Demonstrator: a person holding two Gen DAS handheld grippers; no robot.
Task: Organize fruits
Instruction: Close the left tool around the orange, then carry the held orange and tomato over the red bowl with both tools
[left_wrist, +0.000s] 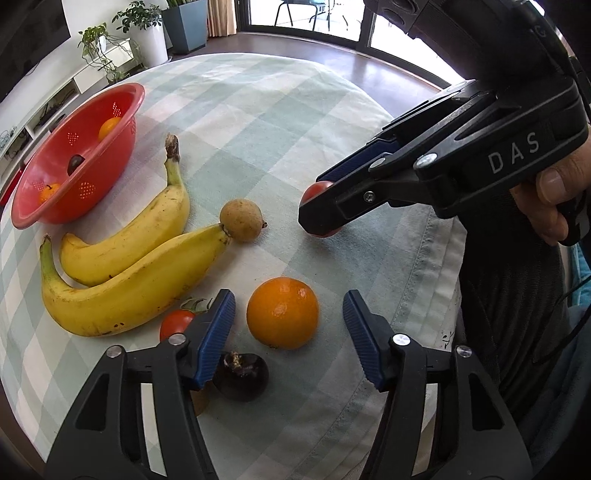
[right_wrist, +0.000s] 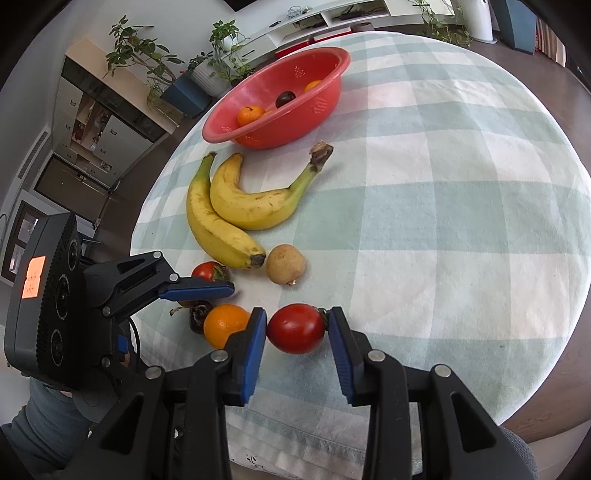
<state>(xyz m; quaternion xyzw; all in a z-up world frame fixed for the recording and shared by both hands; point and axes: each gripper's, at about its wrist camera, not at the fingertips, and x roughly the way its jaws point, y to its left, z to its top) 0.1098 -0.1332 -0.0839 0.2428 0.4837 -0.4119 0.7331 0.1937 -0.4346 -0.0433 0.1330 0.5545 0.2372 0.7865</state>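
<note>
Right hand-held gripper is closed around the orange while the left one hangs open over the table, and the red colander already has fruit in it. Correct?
Not quite: the right hand-held gripper grips a red tomato, as the right wrist view shows. The orange lies free between the open left hand-held gripper's fingers. The colander does hold fruit.

A round table sits under a pale green and white checked tablecloth (right_wrist: 461, 192), whose hemmed near edge hangs over the table rim. Dark brown wood flooring (left_wrist: 388, 62) surrounds the table. In the left wrist view, a white low shelf unit (left_wrist: 55, 107) stands at far left, with potted plants beside it: one in a white pot (left_wrist: 149, 40) and one in a grey-blue square planter (left_wrist: 186, 24). Glass doors (left_wrist: 306, 16) run along the far wall, with chair legs visible beyond them. In the right wrist view, a glass-fronted cabinet (right_wrist: 103, 107) stands at far left, with leafy plants (right_wrist: 225, 48) near it.
</note>
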